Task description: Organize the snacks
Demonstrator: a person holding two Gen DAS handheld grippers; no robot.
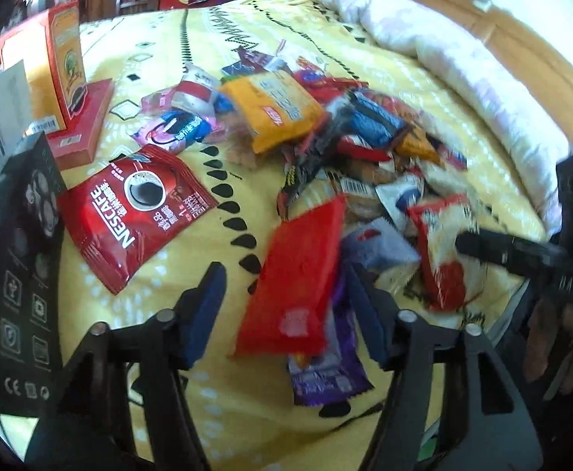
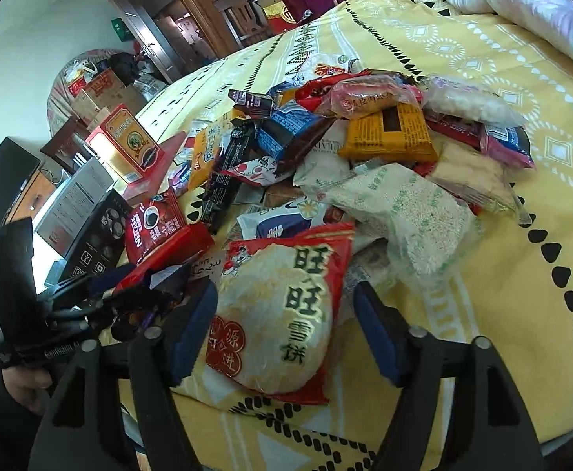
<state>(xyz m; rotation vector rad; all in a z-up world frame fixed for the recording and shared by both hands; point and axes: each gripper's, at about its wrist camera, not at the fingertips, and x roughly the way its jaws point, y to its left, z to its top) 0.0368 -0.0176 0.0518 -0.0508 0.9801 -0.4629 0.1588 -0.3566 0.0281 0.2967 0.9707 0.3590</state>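
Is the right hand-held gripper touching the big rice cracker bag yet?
Cannot tell. In the right wrist view the open right hand-held gripper straddles the rice cracker bag; its left pad overlaps the bag's edge, but contact is not plain.

Snack packets [image 2: 325, 180] heaped (overlapping) on bedspread [image 2: 521, 274]

A bed with a yellow patterned cover [image 1: 160, 47] carries a loose heap of snack packets [image 1: 349, 145]. Left of the heap a red Nescafé sachet [image 1: 129, 212] lies flat; beyond the sachet sit red boxes [image 1: 82, 125], and a black box [image 1: 23, 274] rests beside it
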